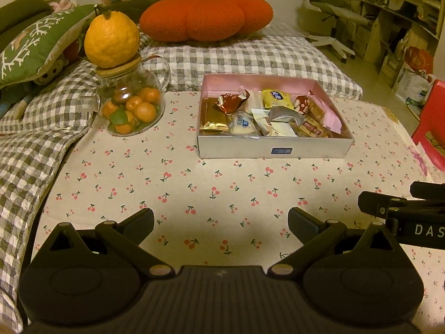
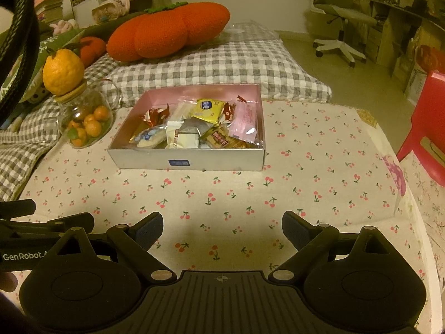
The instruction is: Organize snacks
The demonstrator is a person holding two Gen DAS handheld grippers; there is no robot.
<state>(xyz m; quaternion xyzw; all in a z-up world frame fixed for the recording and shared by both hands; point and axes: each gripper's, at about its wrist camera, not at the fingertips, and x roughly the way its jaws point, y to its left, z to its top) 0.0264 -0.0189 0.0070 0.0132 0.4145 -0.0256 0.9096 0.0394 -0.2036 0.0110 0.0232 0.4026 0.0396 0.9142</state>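
Silver box: the box [image 1: 274,146] sat ahead of both pairs of fingers, well apart from them, pink inside, a small blue label on its near wall.
Snacks: the wrapped snacks [image 1: 274,115] all lay inside the box, heaped and overlapping; none showed on the cloth [image 1: 194,189] between the fingers and the box.
Look: a gold bar lay at the left end, a red foil twist behind it, a yellow packet [image 2: 207,108] at the back, a pink sachet [image 2: 246,121] against the right wall, and white and silver wrappers in the middle.
Left gripper: the left gripper [image 1: 221,222] had its fingers spread wide, holding nothing, low over the cloth.
Right gripper: the right gripper [image 2: 222,225] was likewise spread and empty, beside the left one.
Stage: snacks in the box would fit a gathering already done, or a jumble waiting to be sorted; the views did not settle which.
Handling: any pick would do best taking a top wrapper by a free edge, squeezing lightly, since the foil looked slippery and the contents crushable.
Beyond: a glass jar [image 1: 130,103] of small oranges stood left of the box, a big citrus [image 1: 111,40] on its lid.
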